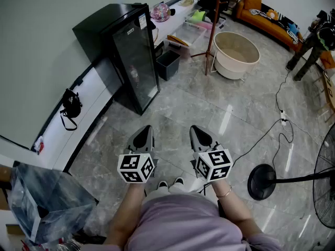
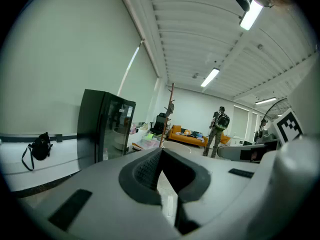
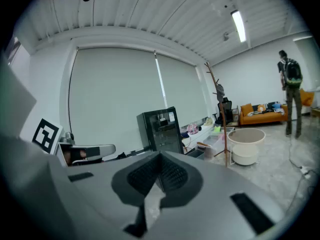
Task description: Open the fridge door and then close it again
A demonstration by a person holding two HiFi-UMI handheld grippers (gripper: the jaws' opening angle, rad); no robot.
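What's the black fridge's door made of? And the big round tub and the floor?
The fridge door looks like dark glass in a black frame: things inside show faintly through it. The round tub is probably plastic: smooth, cream, matte. The floor looks like polished grey stone or tile: veins, seams, bright glare.

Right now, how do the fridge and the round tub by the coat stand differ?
The fridge is black and boxy; the tub is cream and round. The fridge is taller, the tub low and wide. The fridge is shut behind its glass door; the tub is open-topped. Both stand upright on the grey floor.
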